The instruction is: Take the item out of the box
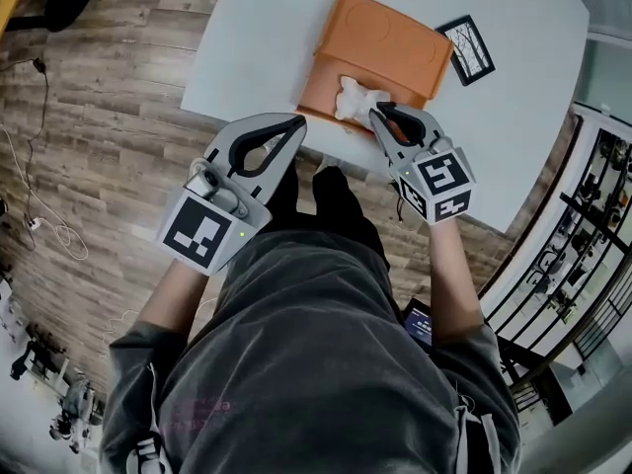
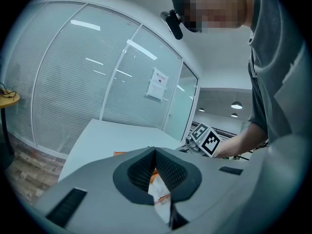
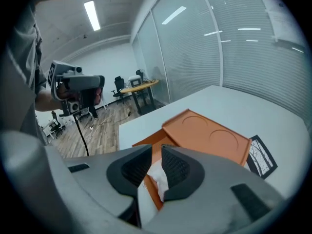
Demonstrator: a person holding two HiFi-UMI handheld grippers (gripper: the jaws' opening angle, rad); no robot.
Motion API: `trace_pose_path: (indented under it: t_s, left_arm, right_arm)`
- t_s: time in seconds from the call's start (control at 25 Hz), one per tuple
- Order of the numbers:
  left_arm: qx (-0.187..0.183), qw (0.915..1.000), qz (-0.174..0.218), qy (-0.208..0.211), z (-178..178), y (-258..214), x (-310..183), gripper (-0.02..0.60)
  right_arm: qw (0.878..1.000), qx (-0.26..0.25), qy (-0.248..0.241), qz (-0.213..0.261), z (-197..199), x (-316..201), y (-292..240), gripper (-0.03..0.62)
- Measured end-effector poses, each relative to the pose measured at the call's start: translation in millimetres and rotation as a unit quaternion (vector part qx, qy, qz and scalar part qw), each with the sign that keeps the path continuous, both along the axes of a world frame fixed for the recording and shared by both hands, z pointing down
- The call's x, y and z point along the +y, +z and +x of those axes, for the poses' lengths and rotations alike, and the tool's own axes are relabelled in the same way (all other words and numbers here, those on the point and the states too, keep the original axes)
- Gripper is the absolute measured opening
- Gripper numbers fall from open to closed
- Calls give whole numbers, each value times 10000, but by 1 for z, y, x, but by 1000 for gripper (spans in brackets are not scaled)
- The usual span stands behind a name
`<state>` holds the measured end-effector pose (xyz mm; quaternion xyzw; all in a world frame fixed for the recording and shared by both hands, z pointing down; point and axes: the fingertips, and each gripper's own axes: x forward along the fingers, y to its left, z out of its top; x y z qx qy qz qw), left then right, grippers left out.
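An orange box [image 1: 321, 79] stands open on the white table [image 1: 257, 57], its lid [image 1: 385, 39] leaning back. A crumpled white item [image 1: 354, 99] lies in the box near its front edge. My right gripper [image 1: 381, 117] points down at the item's right side, its jaws a narrow slit apart with nothing pressed between them. In the right gripper view, the item [image 3: 157, 182] shows below the tips [image 3: 156, 150], with the lid [image 3: 209, 135] beyond. My left gripper [image 1: 296, 124] hovers by the box's front left corner, tips together and holding nothing [image 2: 155, 151].
A small black-framed picture [image 1: 465, 49] lies on the table right of the lid. The table's near edge runs just under both grippers, with wood floor [image 1: 109, 117] to the left. Metal racks [image 1: 592, 245] stand at the right.
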<state>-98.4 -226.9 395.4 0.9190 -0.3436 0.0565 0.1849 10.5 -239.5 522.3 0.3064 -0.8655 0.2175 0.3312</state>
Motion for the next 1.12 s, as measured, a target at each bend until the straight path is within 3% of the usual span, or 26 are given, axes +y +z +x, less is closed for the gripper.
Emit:
trace_pose_path:
  t_s: [0.28, 0.64, 1.12]
  left_arm:
    - [26, 9998, -123, -131, -21, 14, 6, 11]
    - [48, 9993, -292, -209, -36, 28, 18, 9]
    - [96, 9988, -390, -266, -40, 31, 20, 10]
  right_arm:
    - [9961, 760, -368, -267, -8, 1, 53, 114]
    - [9806, 1693, -823, -554, -8, 6, 103, 186]
    - [9598, 2494, -1160, -569, 3, 4, 123, 190]
